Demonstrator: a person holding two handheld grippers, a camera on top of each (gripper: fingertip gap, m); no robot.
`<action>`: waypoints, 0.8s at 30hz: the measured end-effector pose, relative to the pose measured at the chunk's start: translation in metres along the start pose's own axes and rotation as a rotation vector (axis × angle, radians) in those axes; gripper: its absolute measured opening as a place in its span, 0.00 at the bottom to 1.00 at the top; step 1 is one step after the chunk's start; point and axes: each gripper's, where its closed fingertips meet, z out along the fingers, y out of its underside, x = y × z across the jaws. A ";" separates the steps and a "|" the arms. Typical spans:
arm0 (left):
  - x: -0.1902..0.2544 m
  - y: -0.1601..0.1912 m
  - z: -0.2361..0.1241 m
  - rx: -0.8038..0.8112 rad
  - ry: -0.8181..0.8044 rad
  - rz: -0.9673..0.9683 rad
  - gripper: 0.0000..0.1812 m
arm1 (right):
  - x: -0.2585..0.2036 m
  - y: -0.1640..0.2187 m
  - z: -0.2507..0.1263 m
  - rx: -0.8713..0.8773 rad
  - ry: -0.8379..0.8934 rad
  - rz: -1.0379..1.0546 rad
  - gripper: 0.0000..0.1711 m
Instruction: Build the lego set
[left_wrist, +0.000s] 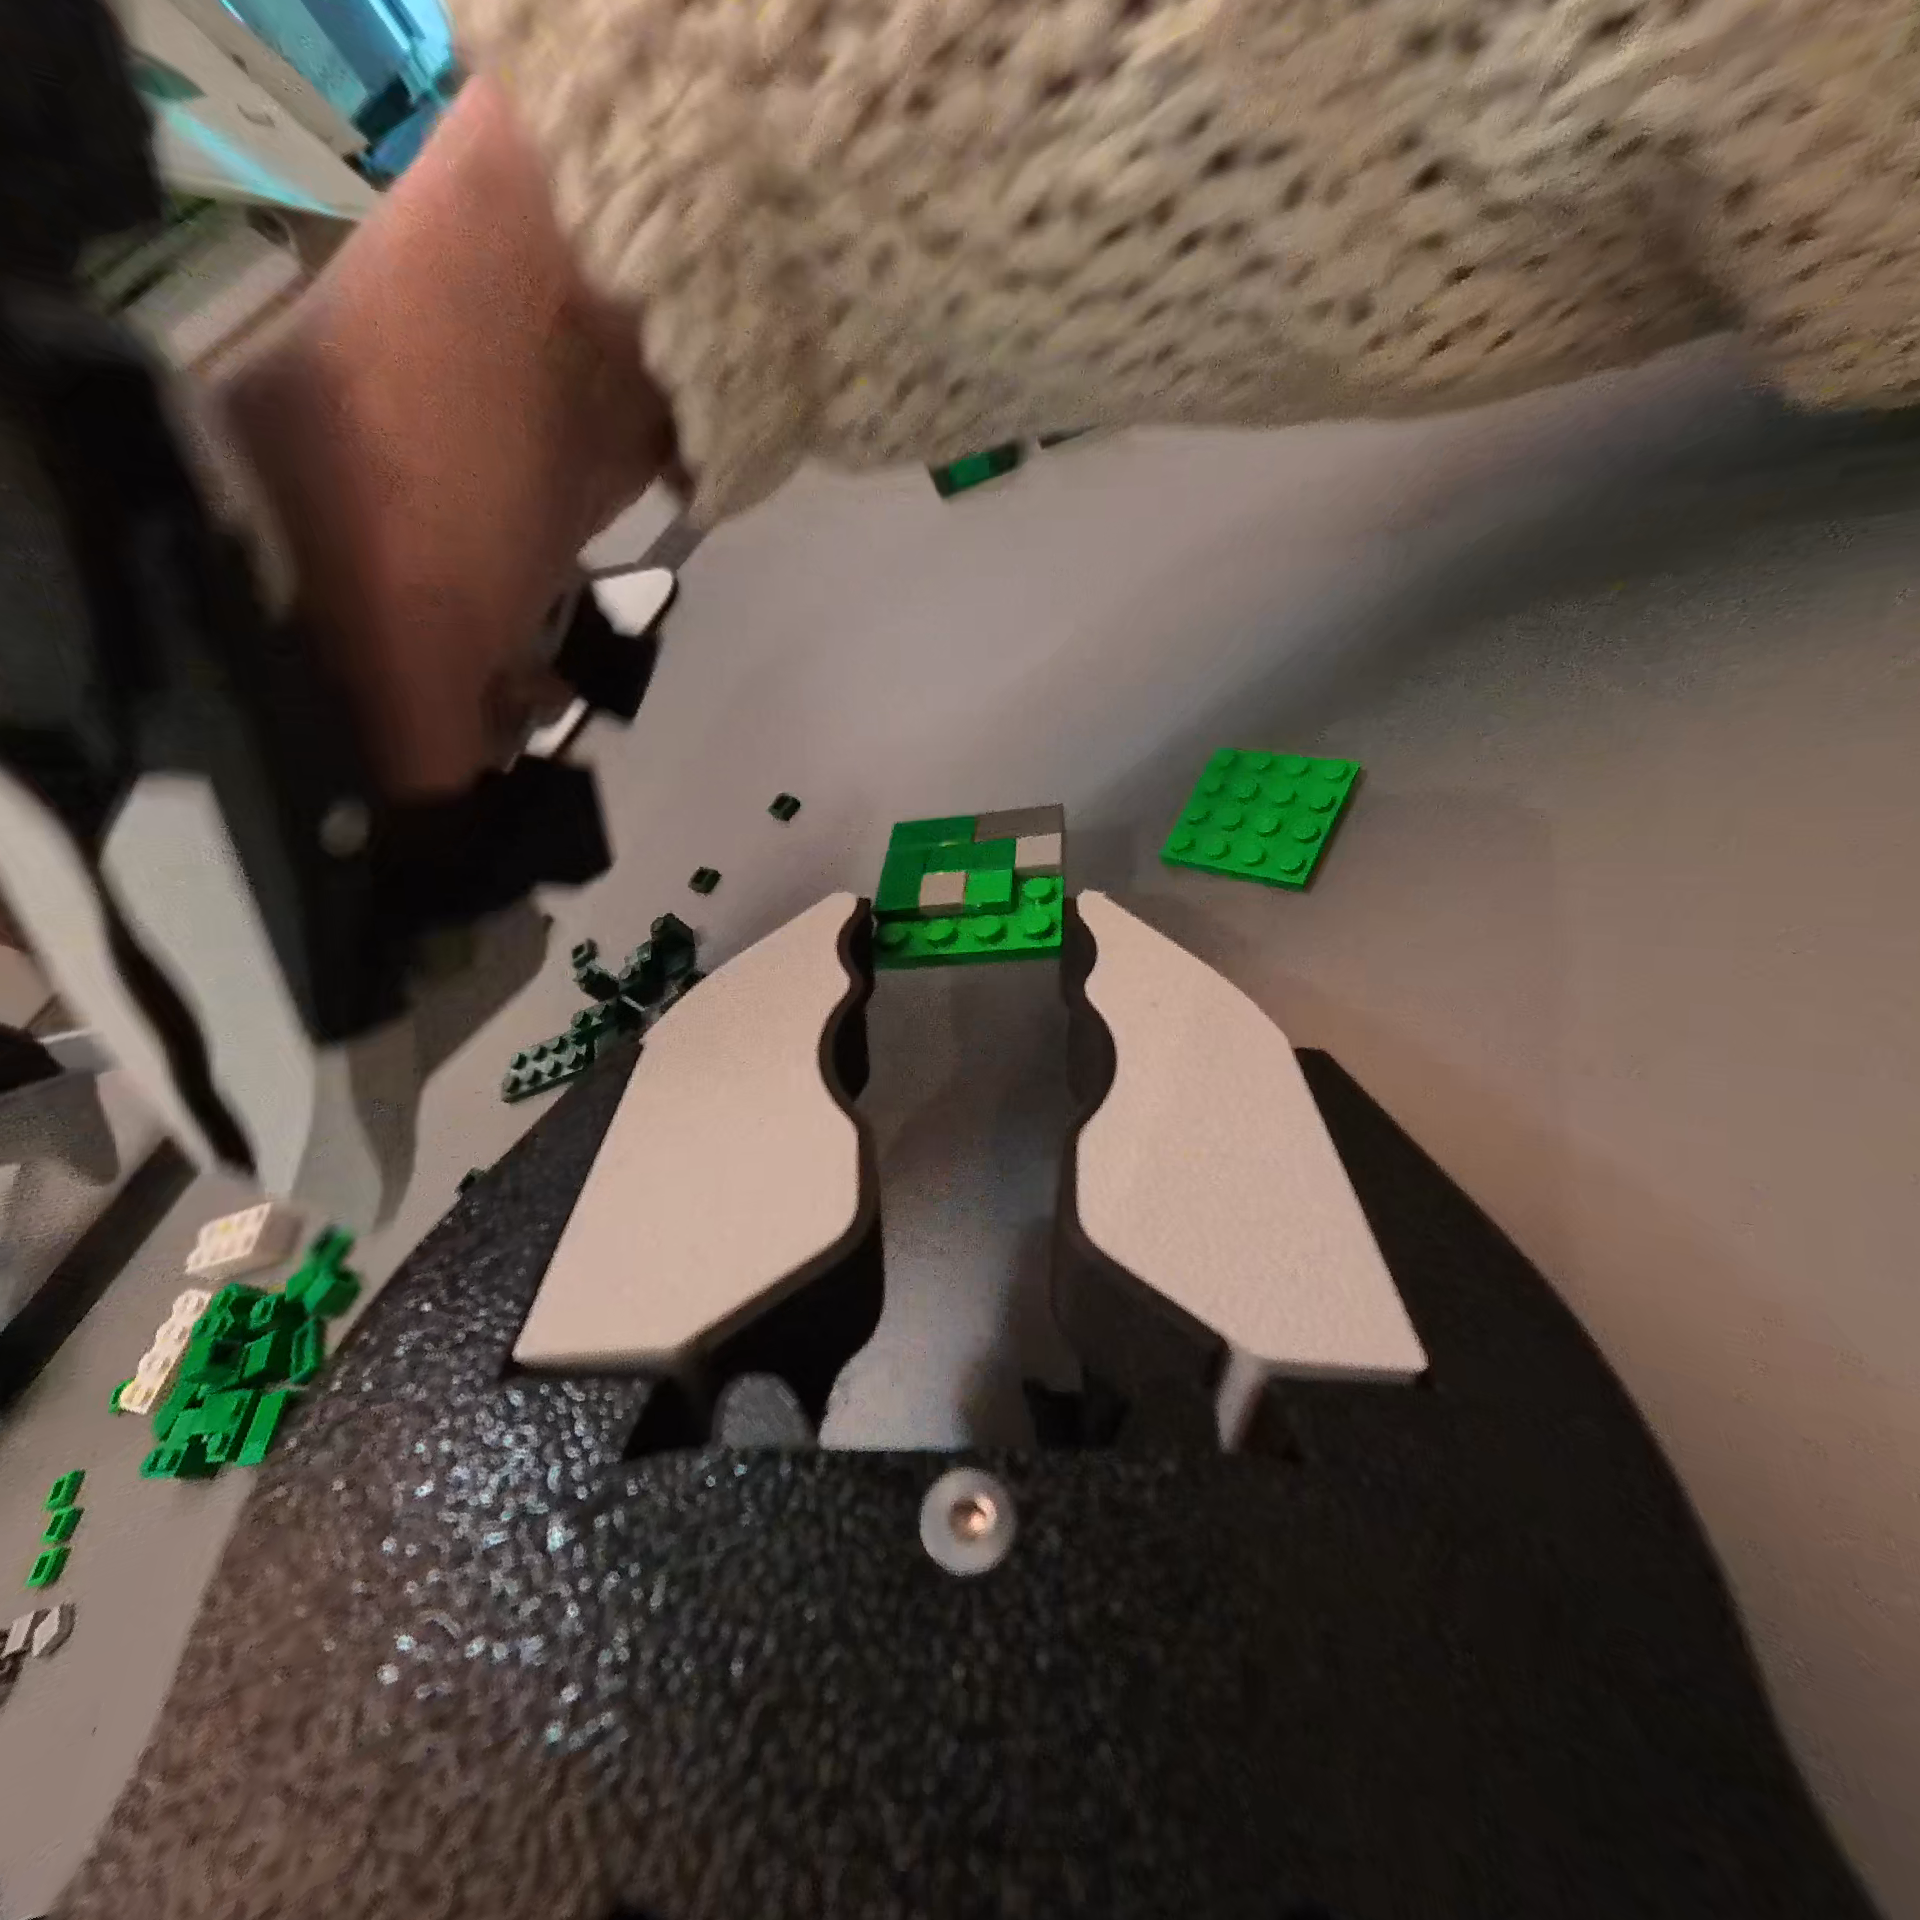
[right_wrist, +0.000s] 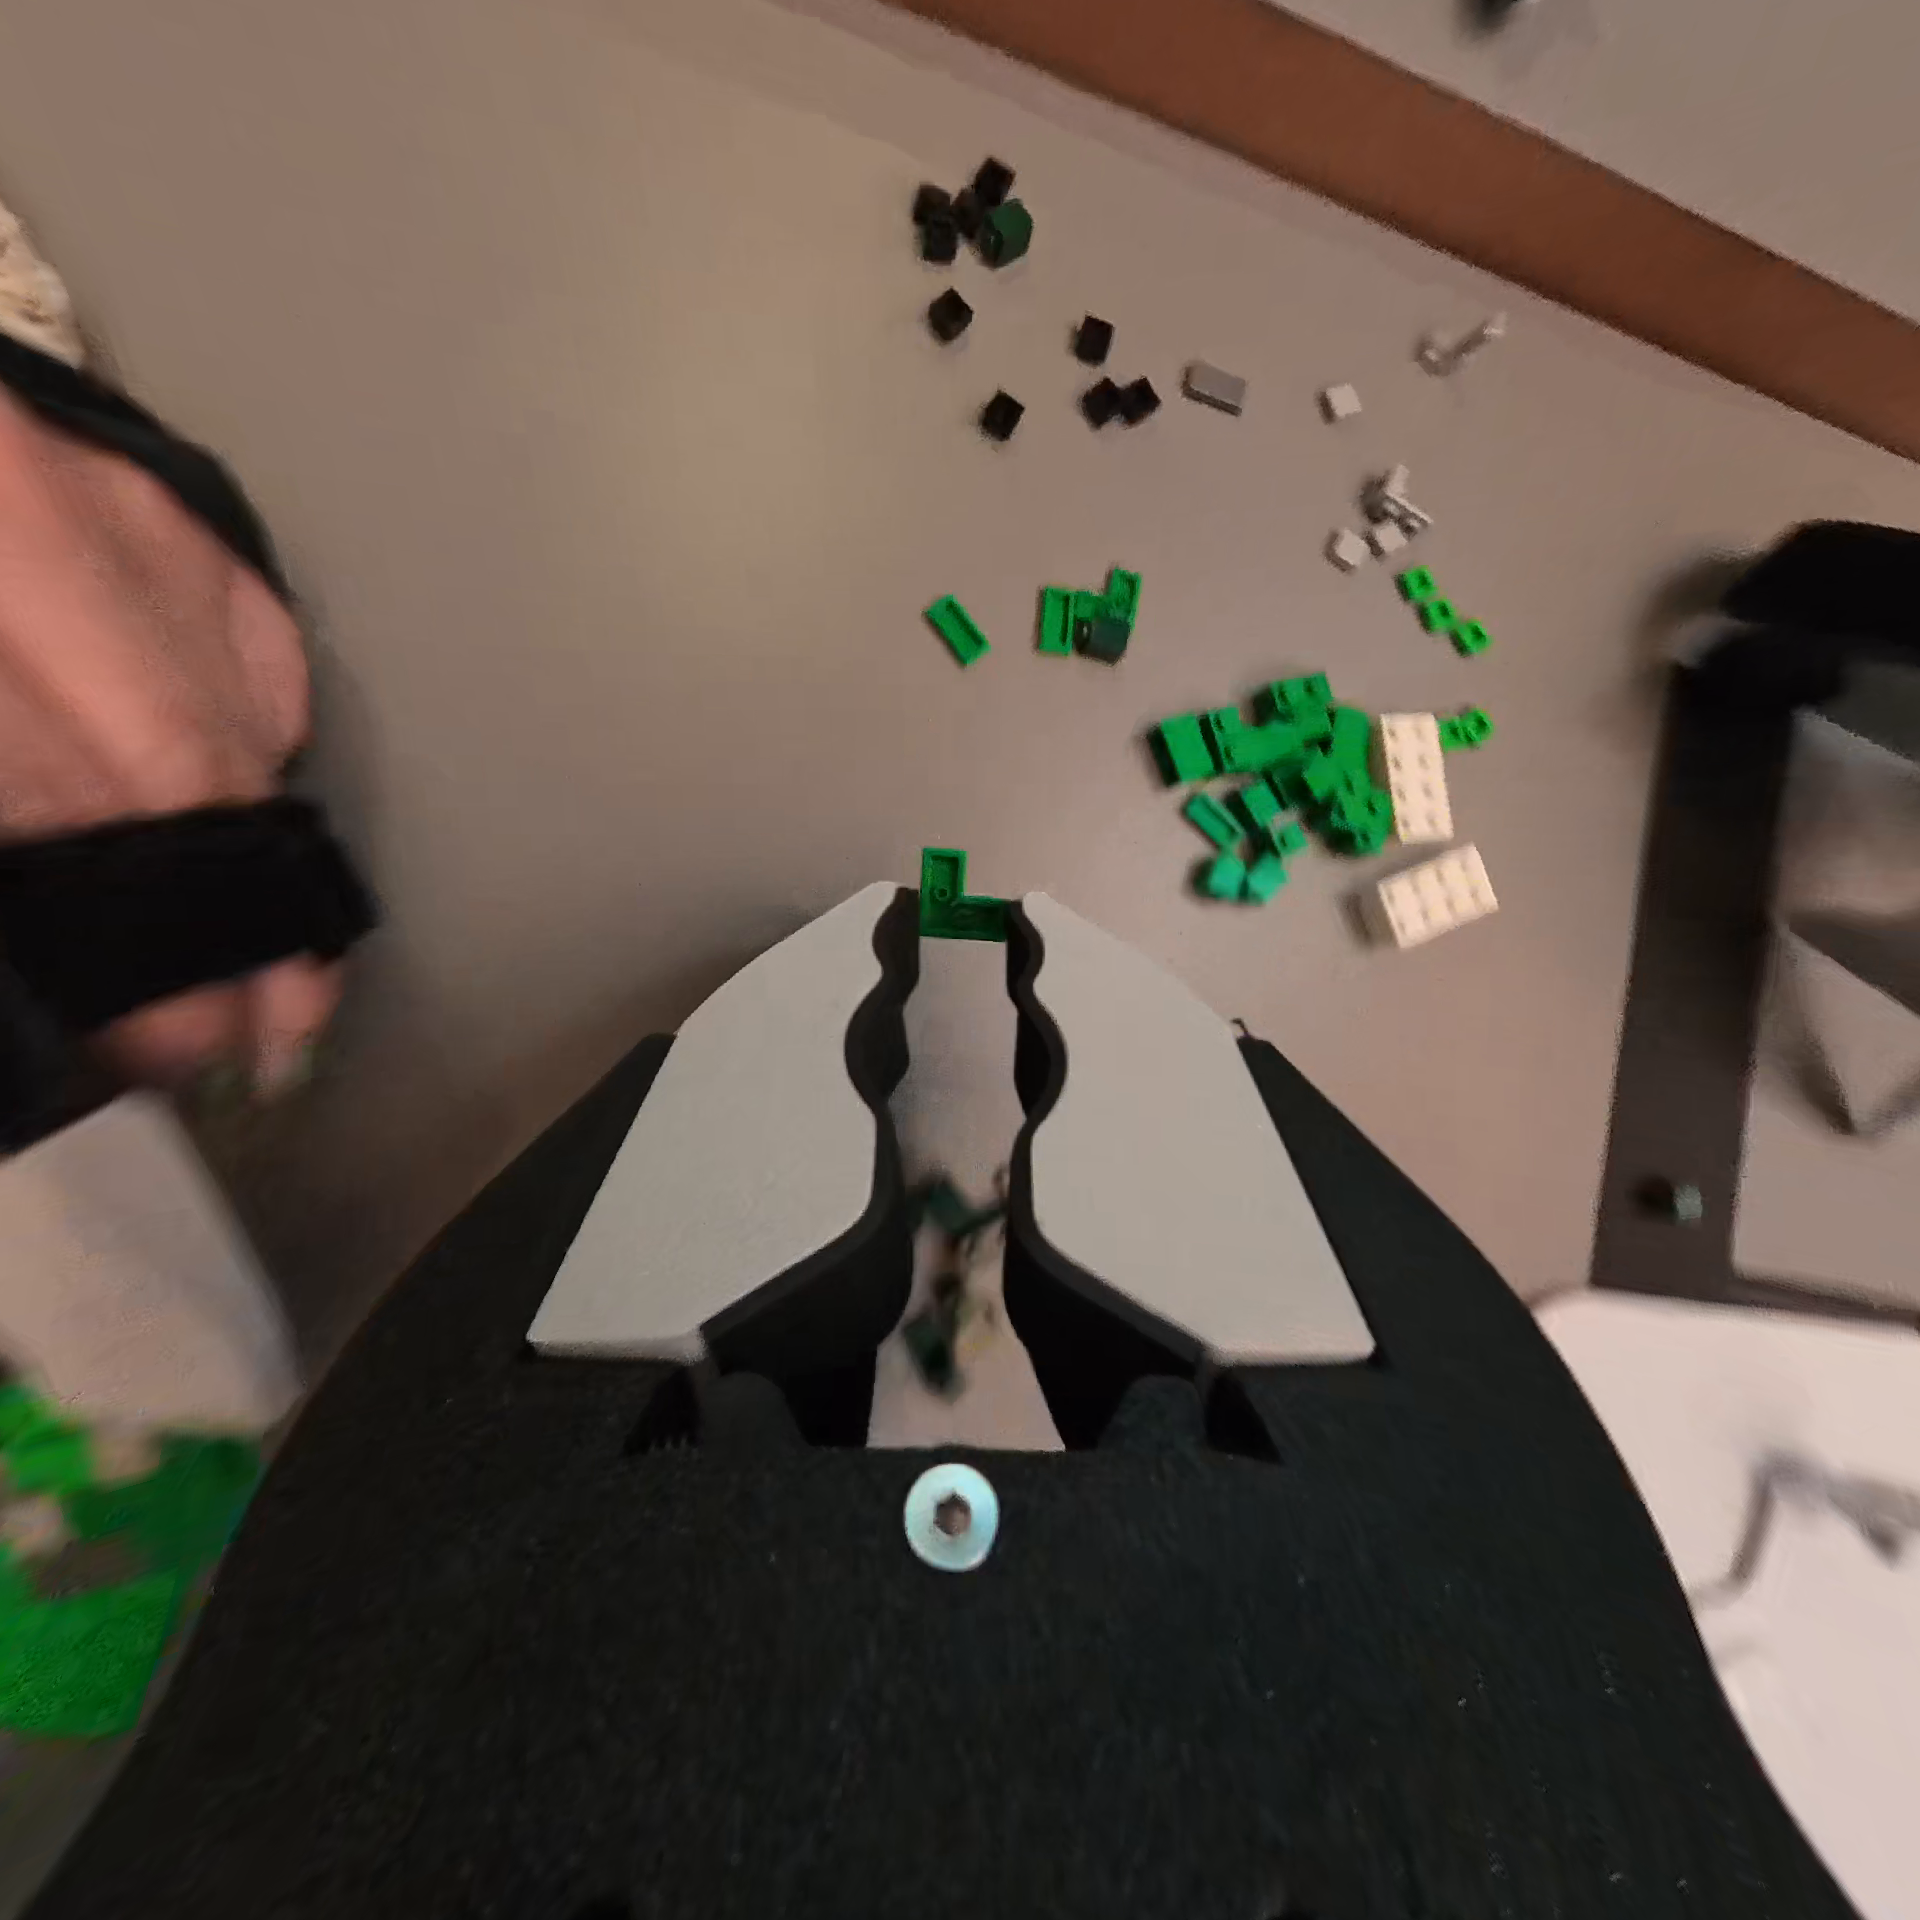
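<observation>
In the left wrist view my left gripper (left_wrist: 968, 914) is shut on a green plate build (left_wrist: 971, 883) with green, grey and white tiles on top, held at its near edge. A bare green square plate (left_wrist: 1262, 819) lies to its right. In the right wrist view my right gripper (right_wrist: 961, 914) is shut on a small green L-shaped piece (right_wrist: 954, 899), held above the table. The right gripper and the hand on it (left_wrist: 416, 582) show blurred at the left of the left wrist view.
Piles of green bricks (right_wrist: 1283, 774) with white bricks (right_wrist: 1429, 894), black pieces (right_wrist: 997, 301) and grey pieces (right_wrist: 1377, 509) lie on the grey table (right_wrist: 582, 499). A dark green pile (left_wrist: 613, 987) lies left of my left gripper. A knitted sleeve (left_wrist: 1143, 208) crosses above. A black stand (right_wrist: 1766, 935) is at right.
</observation>
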 end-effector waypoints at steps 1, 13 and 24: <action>0.000 0.000 0.000 0.000 0.000 -0.002 0.19 | -0.004 0.005 -0.015 0.023 0.038 0.019 0.09; -0.004 -0.002 -0.001 0.016 -0.006 -0.039 0.19 | -0.115 0.100 -0.102 -0.075 0.304 0.136 0.09; 0.014 -0.008 -0.001 0.042 0.069 0.037 0.19 | -0.141 0.087 -0.085 -0.050 0.318 0.075 0.09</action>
